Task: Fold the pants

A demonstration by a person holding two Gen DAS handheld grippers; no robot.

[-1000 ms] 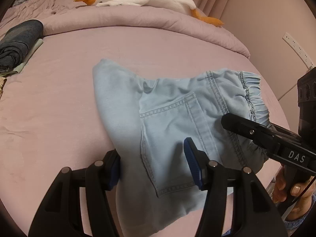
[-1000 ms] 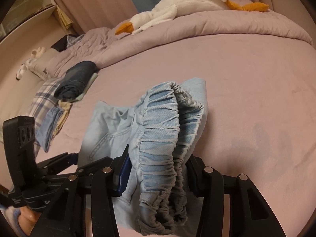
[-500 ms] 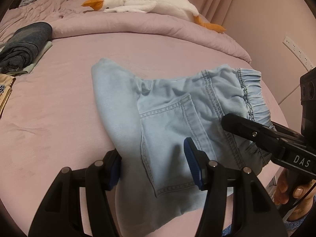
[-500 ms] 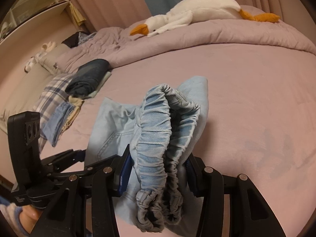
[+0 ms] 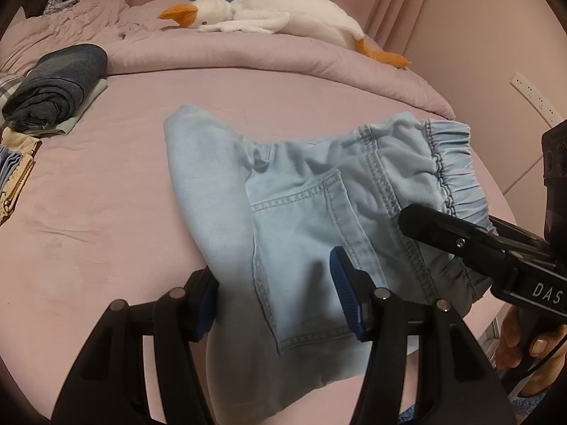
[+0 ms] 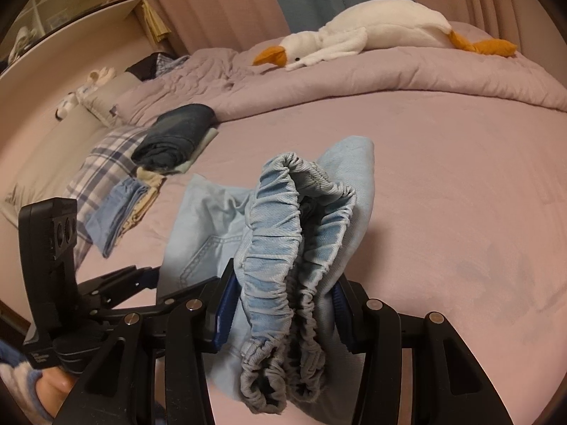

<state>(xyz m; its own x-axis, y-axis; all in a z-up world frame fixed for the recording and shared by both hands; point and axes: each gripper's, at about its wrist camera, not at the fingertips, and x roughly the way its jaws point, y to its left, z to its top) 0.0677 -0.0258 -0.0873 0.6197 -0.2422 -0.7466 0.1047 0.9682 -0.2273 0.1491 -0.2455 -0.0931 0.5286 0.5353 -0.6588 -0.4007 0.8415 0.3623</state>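
Note:
Light blue denim pants [image 5: 304,219], folded into a short bundle, are held up off the pink bed [image 5: 106,191]. My left gripper [image 5: 276,297] has its jaws around the pocket-side edge of the pants and grips it. My right gripper [image 6: 283,304] is shut on the bunched elastic waistband [image 6: 283,248]; it also shows in the left wrist view [image 5: 460,241] at the right. The pants also show in the right wrist view [image 6: 212,226], with my left gripper [image 6: 141,279] at their lower left.
A white plush goose [image 5: 269,17] lies on the rolled duvet at the back. A folded dark garment [image 5: 56,85] and a stack of folded clothes [image 6: 117,191] sit at the left. A wall with a power strip [image 5: 535,95] is at the right.
Both grippers have lifted and tilted a little with the pants; the goose and the back of the room show lower in view. The grips have not changed.

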